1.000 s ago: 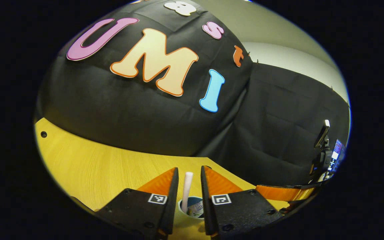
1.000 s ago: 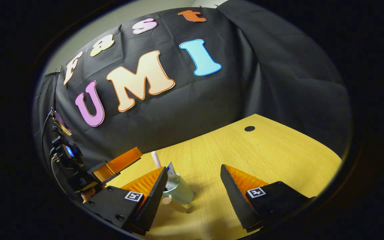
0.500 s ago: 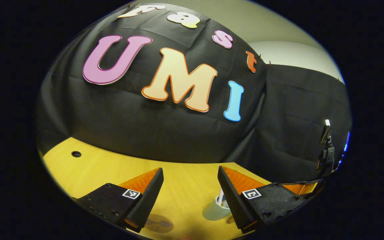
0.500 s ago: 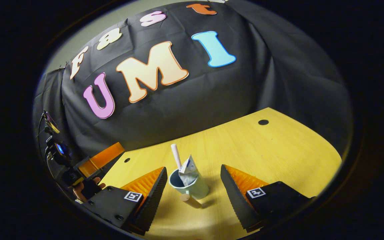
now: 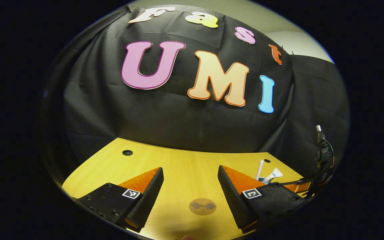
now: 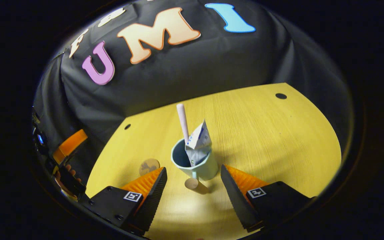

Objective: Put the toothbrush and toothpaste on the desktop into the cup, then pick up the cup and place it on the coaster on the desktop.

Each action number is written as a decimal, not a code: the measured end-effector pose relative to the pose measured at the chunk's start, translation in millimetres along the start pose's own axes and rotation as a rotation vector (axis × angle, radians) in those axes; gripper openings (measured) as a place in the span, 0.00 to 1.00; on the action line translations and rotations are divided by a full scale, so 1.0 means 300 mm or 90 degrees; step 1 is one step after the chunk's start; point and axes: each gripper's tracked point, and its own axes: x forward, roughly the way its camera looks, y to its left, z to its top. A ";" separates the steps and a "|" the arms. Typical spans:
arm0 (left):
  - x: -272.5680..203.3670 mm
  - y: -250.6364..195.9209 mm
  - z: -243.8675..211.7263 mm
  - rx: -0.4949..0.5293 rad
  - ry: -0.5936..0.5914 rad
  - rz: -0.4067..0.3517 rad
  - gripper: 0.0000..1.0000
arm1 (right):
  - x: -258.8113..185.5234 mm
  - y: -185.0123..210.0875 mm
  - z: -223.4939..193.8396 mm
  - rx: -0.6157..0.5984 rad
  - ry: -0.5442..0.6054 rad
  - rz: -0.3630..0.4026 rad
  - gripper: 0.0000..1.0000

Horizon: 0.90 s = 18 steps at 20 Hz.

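On the desk (image 6: 278, 133), the cup (image 6: 200, 166) holding toothbrush (image 6: 182, 120) and toothpaste (image 6: 198, 141) stands before the wide-open, empty right gripper (image 6: 193, 181), the left gripper (image 5: 190, 181) equally open above the coaster (image 5: 202, 206).

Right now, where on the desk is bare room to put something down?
Bare wood lies right of the cup, out to the desk edge. It is crowded left of the cup, by the coaster and the cup's wooden handle.
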 end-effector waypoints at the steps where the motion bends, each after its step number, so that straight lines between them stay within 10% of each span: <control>1: -0.029 0.040 -0.009 0.005 0.010 0.022 0.95 | 0.015 -0.010 -0.025 -0.012 0.029 -0.009 0.98; 11: -0.164 0.208 -0.040 -0.033 0.044 0.130 0.95 | 0.137 -0.034 -0.118 -0.072 0.236 -0.061 0.95; 18: -0.199 0.158 -0.083 -0.084 0.059 0.114 0.95 | 0.154 -0.042 -0.133 -0.124 0.317 -0.096 0.55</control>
